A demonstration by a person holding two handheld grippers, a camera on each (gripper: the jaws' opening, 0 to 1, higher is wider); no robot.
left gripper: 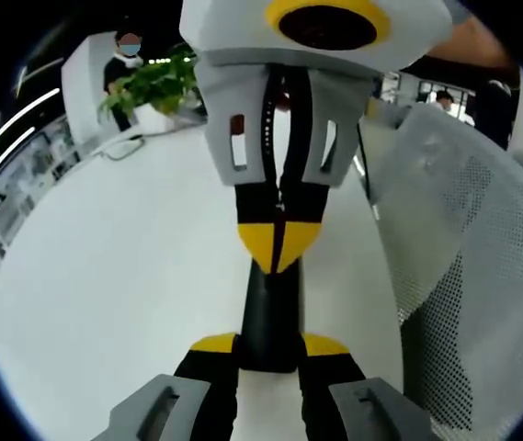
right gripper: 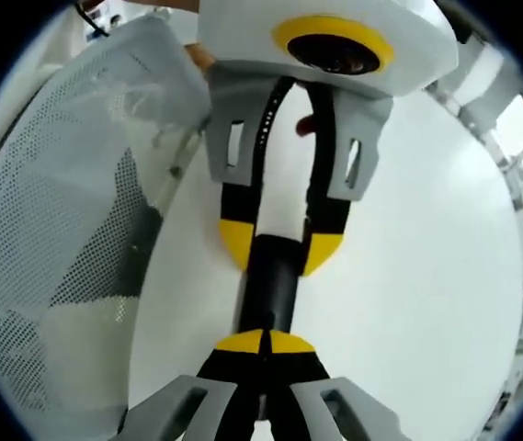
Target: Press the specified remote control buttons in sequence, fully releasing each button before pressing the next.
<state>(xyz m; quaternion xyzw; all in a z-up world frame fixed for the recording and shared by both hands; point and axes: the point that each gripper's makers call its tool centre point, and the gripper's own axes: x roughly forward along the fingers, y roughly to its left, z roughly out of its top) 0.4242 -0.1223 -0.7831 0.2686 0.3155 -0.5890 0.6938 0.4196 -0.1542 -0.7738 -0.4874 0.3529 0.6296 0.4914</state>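
A slim black remote (left gripper: 270,312) stands between the yellow tips of my left gripper (left gripper: 270,347), which is shut on its sides. My right gripper (left gripper: 278,243) comes in from the top of the left gripper view, jaws closed, its yellow tips touching the remote's far part. In the right gripper view, the right gripper (right gripper: 266,342) is shut with its tips together against the remote (right gripper: 268,285). Opposite it, the left gripper (right gripper: 279,248) clamps the remote from both sides. The remote's buttons are hidden.
A white table (left gripper: 123,276) lies under both grippers, also seen as the table (right gripper: 426,276). A white mesh chair back (left gripper: 463,239) stands close beside them, shown again as the chair (right gripper: 59,230). A green plant (left gripper: 155,83) and a person (left gripper: 125,60) are at the far end.
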